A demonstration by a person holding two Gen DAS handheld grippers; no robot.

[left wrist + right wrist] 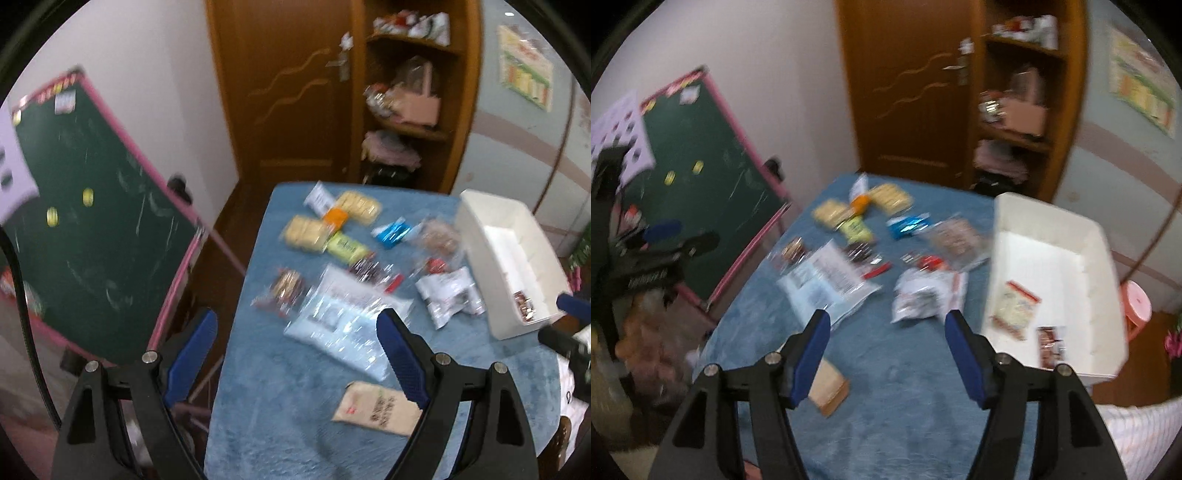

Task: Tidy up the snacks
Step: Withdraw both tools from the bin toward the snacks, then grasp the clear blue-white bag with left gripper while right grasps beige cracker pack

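Note:
Several snack packets lie on a blue-covered table (280,406): two yellow cracker packs (360,206), a blue packet (393,232), a large clear bag (343,321), a white packet (448,295) and a tan packet (380,406). A white bin (517,266) stands at the right; in the right wrist view the bin (1086,236) holds a cracker bag (1015,306) and a small dark packet (1051,345). My left gripper (295,328) is open and empty above the table's near left. My right gripper (884,332) is open and empty above the white packet (919,299).
A green chalkboard (92,221) with a pink frame leans left of the table. A wooden door (288,92) and cluttered shelves (410,107) stand behind it. A pink stool (1136,306) sits to the right of the bin. Both views are motion-blurred.

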